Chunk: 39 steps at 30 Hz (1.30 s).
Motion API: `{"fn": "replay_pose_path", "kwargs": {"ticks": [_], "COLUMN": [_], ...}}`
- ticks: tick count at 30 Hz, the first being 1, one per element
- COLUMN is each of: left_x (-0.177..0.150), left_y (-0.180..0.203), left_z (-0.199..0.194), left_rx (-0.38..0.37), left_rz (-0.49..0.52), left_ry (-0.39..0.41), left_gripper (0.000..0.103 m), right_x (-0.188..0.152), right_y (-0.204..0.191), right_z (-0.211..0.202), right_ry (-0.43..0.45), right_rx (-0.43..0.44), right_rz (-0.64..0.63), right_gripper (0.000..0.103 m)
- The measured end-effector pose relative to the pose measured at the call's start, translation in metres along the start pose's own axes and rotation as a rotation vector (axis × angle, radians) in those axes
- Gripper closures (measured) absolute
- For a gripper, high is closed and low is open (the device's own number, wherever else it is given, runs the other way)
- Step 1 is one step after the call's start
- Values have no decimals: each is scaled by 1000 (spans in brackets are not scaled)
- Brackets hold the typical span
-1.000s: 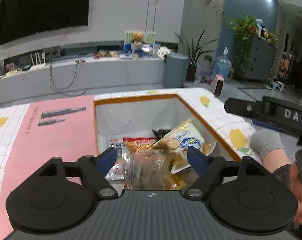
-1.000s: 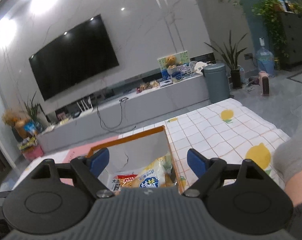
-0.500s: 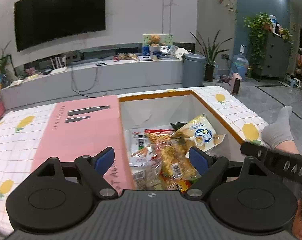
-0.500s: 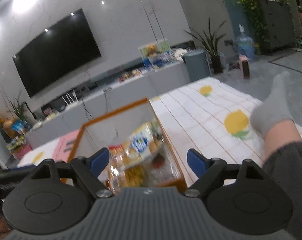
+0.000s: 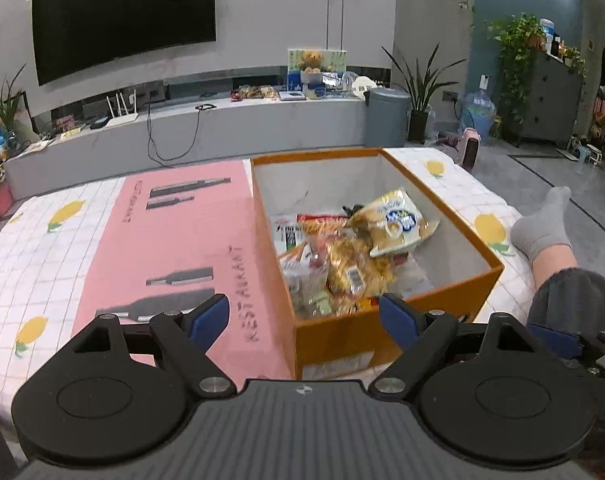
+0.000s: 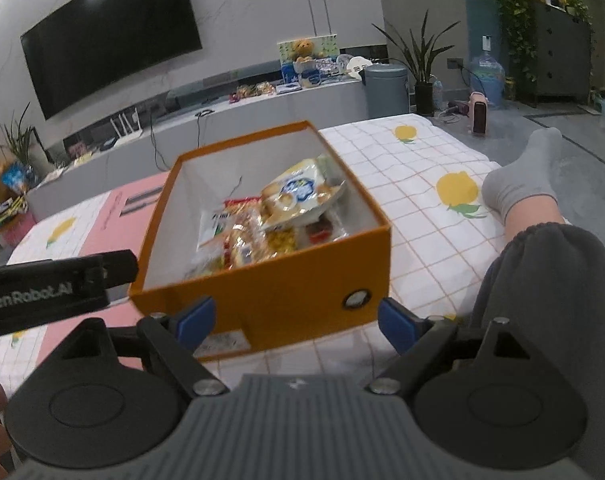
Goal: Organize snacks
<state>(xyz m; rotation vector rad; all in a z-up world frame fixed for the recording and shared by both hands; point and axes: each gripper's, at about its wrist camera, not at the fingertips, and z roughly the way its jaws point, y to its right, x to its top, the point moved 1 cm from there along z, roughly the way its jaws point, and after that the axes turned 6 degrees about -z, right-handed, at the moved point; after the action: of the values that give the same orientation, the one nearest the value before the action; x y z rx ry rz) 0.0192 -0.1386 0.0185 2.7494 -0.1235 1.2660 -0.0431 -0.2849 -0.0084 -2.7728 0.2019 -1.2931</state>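
The tabletop (image 5: 42, 240) is covered by a white checked cloth printed with yellow lemons. On its left half lies a flat pink sheet (image 5: 174, 248) with bottle silhouettes and dark lettering. Just right of the sheet, touching its edge, stands an open orange box (image 6: 286, 292) with pale inner walls. The snacks (image 5: 342, 264) sit piled inside the box, toward its near left part: clear wrappers of golden biscuits, a red-and-white packet further back, and on top a pale yellow bag with a blue round label (image 5: 398, 222), tilted toward the right wall.

At the right edge of the tabletop rests a person's foot in a grey sock (image 6: 522, 176), with a dark grey trouser leg (image 6: 542, 288) nearer.

The left gripper (image 5: 302, 318) hovers before the box's near left corner, its jaws released with nothing between them. The right gripper (image 6: 292, 320) is at the box's near wall; its jaws have just been opening and stand wide, pressing on nothing.
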Motion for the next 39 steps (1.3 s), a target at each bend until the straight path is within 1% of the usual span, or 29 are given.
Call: {"fn": "replay_pose_path", "kwargs": {"ticks": [4,6,8,11,13,16,18,21,24,27,33,39], "left_x": [-8,-11,-13,-14,-15,-13,-13,-13,-15,-18,-21,-24], "left_y": [-3,-4,-4,-6,-8,-12,-12,-12,-12,-11,-12,-13], "left_z": [-5,-5,-6,-7,-10,-12,-15,-16,-14,-10,-6,-4], "left_rx": [32,53,76,89,85,65,81,80,69,72,87,94], "left_rz": [-5,-6,3,18,18,-7,0,5,5,0,-6,-9], "left_ry": [-15,-32,-52,-80,-92,-120,-120,-123,-139,-151,-161,-170], "left_gripper": [4,4,4,4,4,4,4,4,4,4,4,4], "right_x": [-5,-8,-8,-9,-9,-8,-7,-6,-7,-8,-11,-12], "right_y": [-3,-8,-13,-17,-21,-20,-22,-28,-33,-39,-41,-42], "right_z": [-2,-3,-2,-1,-4,-8,-12,-18,-21,-21,-16,-13], "right_ry": [-30,-45,-81,-115,-116,-131,-139,-125,-126,-132,-148,-157], "right_rx": [-1,-16,-40,-55,-44,-20,-6,-9,3,-5,13,11], "right_rz": [32,23,17,-6,-29,-18,-24,-48,-70,-95,-88,-92], "right_gripper": [17,17,17,18,18,18,18,18,18,18,18,18]}}
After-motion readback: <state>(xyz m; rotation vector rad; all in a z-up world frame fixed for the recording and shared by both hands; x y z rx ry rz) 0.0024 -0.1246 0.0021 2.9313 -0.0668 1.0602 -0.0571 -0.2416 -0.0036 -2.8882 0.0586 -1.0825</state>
